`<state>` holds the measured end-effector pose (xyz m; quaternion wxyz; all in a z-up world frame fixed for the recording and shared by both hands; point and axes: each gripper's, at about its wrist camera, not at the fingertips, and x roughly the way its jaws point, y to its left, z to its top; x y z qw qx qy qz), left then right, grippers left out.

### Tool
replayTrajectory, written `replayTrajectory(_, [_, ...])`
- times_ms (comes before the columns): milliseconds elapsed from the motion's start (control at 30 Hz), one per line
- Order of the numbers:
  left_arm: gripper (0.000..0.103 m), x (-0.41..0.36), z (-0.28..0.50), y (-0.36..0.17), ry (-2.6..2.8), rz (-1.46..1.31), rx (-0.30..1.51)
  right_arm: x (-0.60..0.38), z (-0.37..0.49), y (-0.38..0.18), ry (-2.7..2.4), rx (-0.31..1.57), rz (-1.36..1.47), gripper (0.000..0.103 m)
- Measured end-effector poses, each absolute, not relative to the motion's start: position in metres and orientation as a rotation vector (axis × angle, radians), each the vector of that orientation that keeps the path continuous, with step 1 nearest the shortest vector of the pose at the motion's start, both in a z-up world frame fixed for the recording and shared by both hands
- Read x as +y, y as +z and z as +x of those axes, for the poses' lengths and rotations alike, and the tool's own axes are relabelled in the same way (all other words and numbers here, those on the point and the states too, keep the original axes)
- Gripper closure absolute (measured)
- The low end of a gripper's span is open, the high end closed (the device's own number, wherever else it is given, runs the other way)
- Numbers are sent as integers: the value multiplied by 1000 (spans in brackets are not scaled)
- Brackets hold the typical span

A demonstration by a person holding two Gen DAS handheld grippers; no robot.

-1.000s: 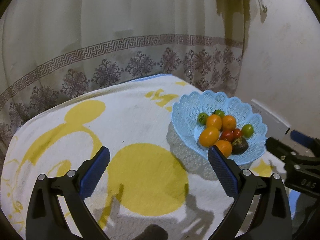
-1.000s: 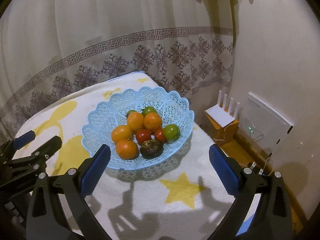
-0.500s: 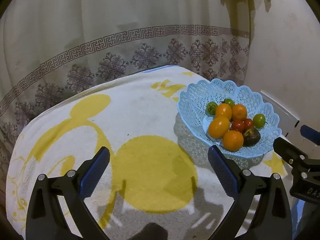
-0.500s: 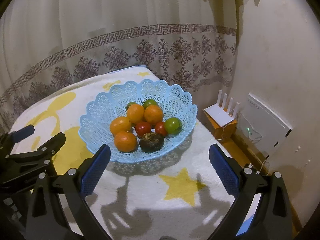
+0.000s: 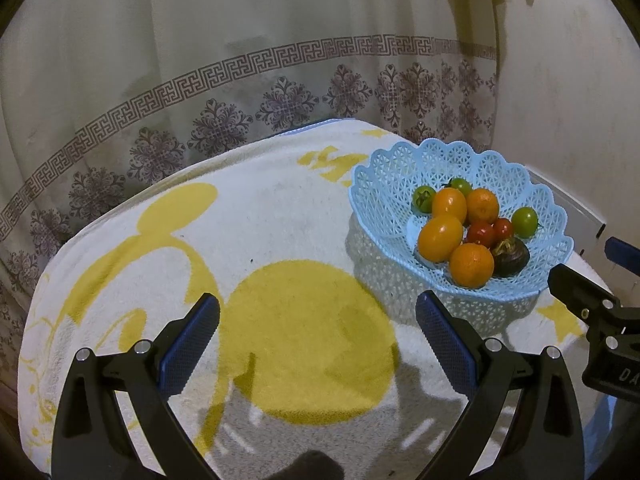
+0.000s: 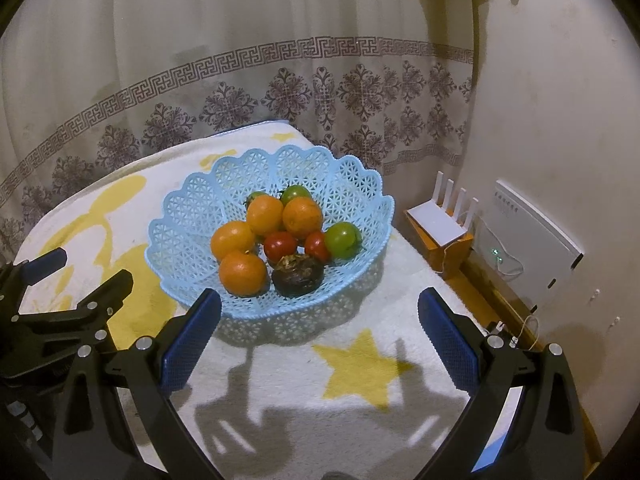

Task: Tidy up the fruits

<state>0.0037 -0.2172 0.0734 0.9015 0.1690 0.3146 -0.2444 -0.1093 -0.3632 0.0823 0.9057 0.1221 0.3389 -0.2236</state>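
Observation:
A light blue lattice basket [image 6: 192, 216] stands on a white and yellow towel [image 6: 352, 320]. It holds several fruits: oranges [image 6: 242, 273], red tomatoes [image 6: 280, 246], green tomatoes [image 6: 342, 239] and a dark mangosteen [image 6: 297, 274]. My right gripper [image 6: 319, 334] is open and empty, just in front of the basket. In the left wrist view the basket [image 5: 376, 184] is at the right, and my left gripper [image 5: 318, 340] is open and empty over the towel's yellow circle [image 5: 304, 340]. The right gripper's fingers [image 5: 576, 292] show at that view's right edge.
A patterned curtain [image 6: 280, 80] hangs behind the table. To the right, below the table edge, are a white router [image 6: 440, 228] on an orange box and a white wall panel [image 6: 528, 240]. The left gripper [image 6: 68, 312] shows at the right wrist view's left edge.
Both grippers have drawn back and risen a little; the basket sits higher and farther in both views. Both stay open. The fruits have not moved.

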Motion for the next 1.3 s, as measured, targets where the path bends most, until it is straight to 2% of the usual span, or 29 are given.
replayTrajectory(1300, [5,-223,3,63,-530,364,677,-362,-106,75,-451,715,252,3])
